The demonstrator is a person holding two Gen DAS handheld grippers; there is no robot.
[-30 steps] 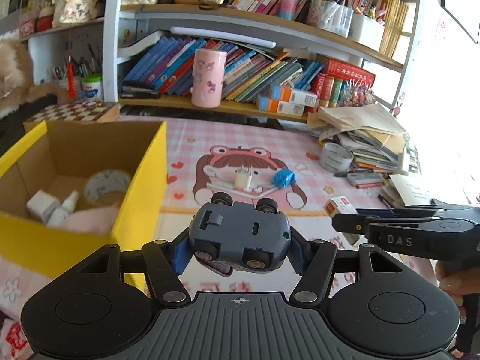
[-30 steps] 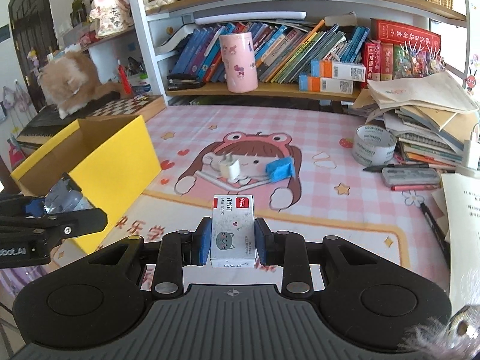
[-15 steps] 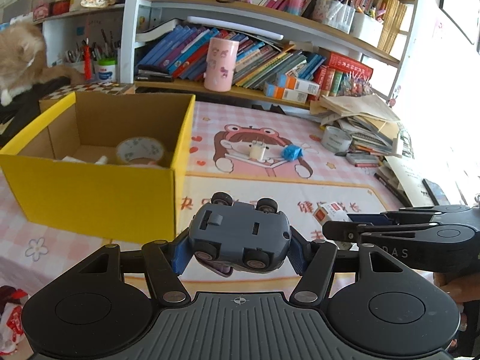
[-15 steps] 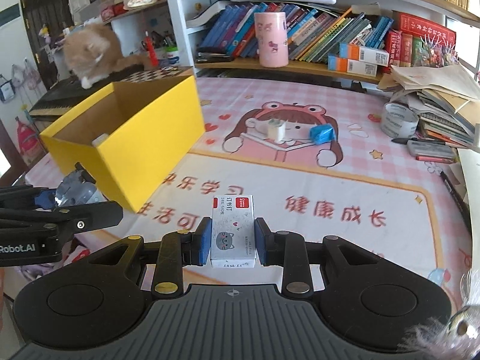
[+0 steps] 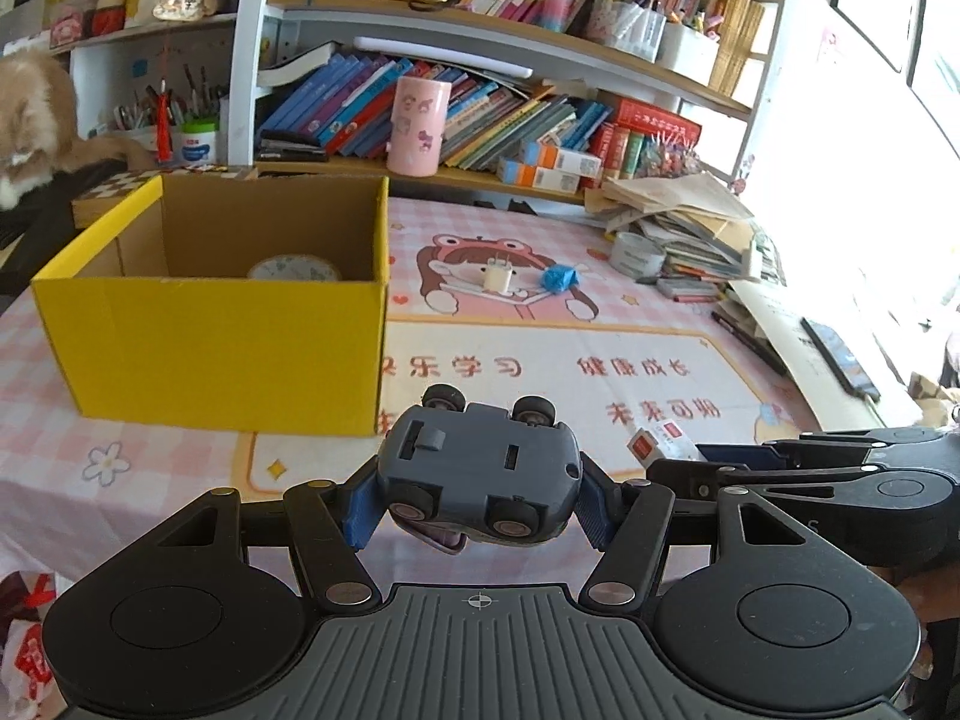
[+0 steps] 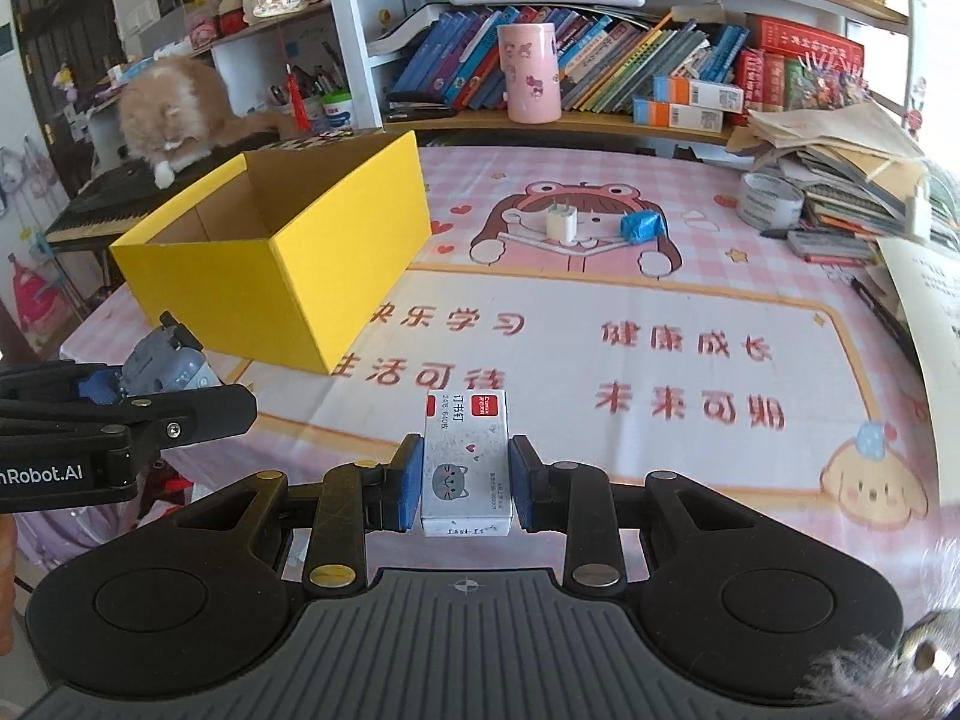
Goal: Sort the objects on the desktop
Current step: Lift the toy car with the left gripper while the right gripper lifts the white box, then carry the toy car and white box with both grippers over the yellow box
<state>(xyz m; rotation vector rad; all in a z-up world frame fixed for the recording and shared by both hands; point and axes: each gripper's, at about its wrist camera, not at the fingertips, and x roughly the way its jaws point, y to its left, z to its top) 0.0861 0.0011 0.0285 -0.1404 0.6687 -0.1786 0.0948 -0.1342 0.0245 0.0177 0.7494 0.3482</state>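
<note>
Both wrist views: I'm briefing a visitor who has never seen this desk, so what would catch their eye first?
Probably the bright yellow box, open-topped, on the left of the pink cartoon desk mat. Next, the loads: the left claw grips an upside-down grey toy car, the right claw a small staple box with a cat on it. A fluffy ginger cat sits behind the box.

Bright daylight, right-side glare, fisheye-warped edges

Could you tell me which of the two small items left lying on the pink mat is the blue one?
It is the crumpled blue item, lying right of the white plug on the cartoon girl; the plug is white with prongs pointing up.
</note>
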